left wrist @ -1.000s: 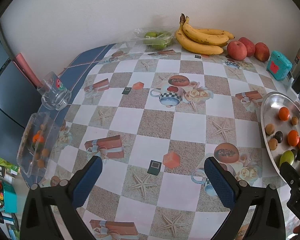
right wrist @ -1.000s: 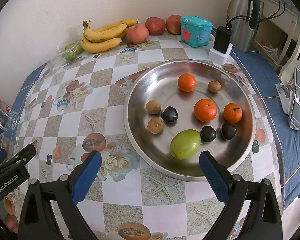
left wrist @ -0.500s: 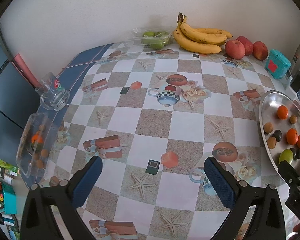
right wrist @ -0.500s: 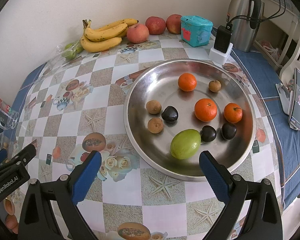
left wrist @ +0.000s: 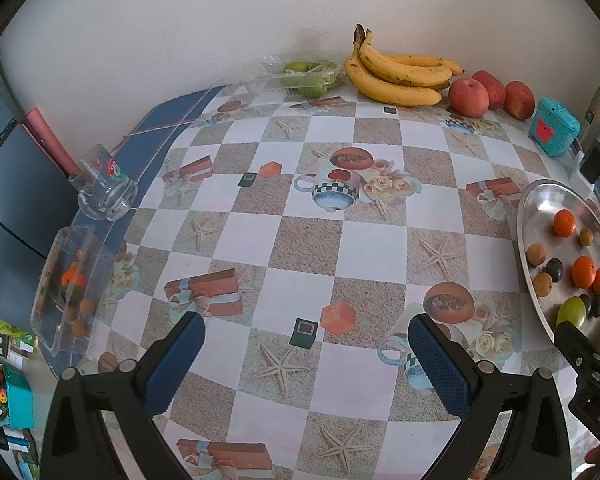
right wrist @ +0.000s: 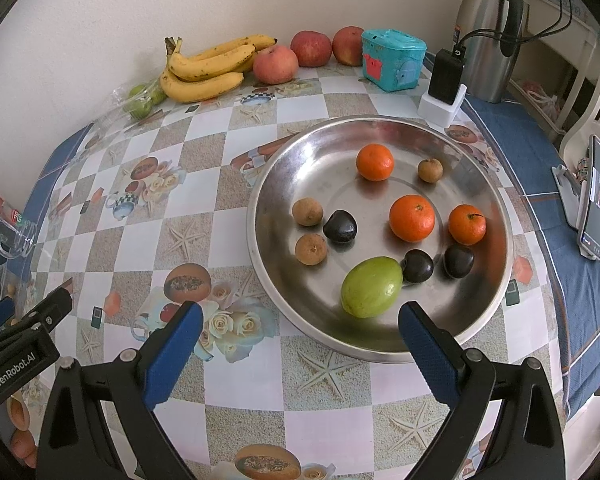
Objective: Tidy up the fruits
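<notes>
A steel tray (right wrist: pixel 284 184) holds three oranges (right wrist: pixel 412 218), three brown longans (right wrist: pixel 307 211), three dark plums (right wrist: pixel 340 227) and a green mango (right wrist: pixel 371 286). My right gripper (right wrist: pixel 300 322) is open and empty, hovering at the tray's near rim just before the mango. My left gripper (left wrist: pixel 306 340) is open and empty above the checkered tablecloth, left of the tray (left wrist: pixel 540 200). A clear plastic box (left wrist: pixel 70 284) with small fruit sits at the table's left edge.
Bananas (left wrist: pixel 400 76), three apples (left wrist: pixel 468 98) and bagged green fruit (left wrist: pixel 308 74) line the back wall. A teal tin (right wrist: pixel 392 60), charger (right wrist: pixel 444 88) and kettle (right wrist: pixel 488 32) stand behind the tray. A glass mug (left wrist: pixel 104 188) lies left. A phone (right wrist: pixel 596 200) stands right.
The left wrist view has drifted slightly, so the table scene sits a little lower and left. The right gripper has not visibly moved. Both stay open.
</notes>
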A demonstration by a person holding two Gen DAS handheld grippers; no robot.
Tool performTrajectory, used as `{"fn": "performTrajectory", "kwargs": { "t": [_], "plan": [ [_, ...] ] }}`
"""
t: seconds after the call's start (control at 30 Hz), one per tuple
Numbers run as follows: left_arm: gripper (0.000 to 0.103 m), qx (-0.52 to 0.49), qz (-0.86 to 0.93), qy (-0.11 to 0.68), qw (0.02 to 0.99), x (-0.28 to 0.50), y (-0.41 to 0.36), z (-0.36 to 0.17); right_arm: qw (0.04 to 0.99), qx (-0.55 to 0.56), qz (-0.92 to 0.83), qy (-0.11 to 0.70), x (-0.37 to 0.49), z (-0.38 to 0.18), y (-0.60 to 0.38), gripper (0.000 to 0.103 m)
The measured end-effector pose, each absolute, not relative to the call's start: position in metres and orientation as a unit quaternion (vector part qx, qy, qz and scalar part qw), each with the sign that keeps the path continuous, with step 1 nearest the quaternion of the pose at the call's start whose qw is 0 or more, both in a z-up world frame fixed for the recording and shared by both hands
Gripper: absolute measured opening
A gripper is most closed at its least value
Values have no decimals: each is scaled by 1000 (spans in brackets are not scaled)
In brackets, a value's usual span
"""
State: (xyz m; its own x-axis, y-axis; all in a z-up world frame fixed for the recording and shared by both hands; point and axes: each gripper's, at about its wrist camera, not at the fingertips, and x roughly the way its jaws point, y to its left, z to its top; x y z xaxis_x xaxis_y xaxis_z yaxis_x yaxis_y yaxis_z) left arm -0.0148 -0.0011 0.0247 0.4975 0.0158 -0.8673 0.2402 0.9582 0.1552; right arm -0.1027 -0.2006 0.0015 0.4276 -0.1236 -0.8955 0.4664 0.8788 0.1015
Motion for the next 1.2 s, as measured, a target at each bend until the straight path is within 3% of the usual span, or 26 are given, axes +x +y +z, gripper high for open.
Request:
{"fn": "performTrajectory", "kwargs": {
  "t": [1.2],
  "plan": [
    [103, 129, -67, 499, 854, -14, 0, 23, 824, 175, -186, 507, -103, 0, -203, 98]
  ]
}}
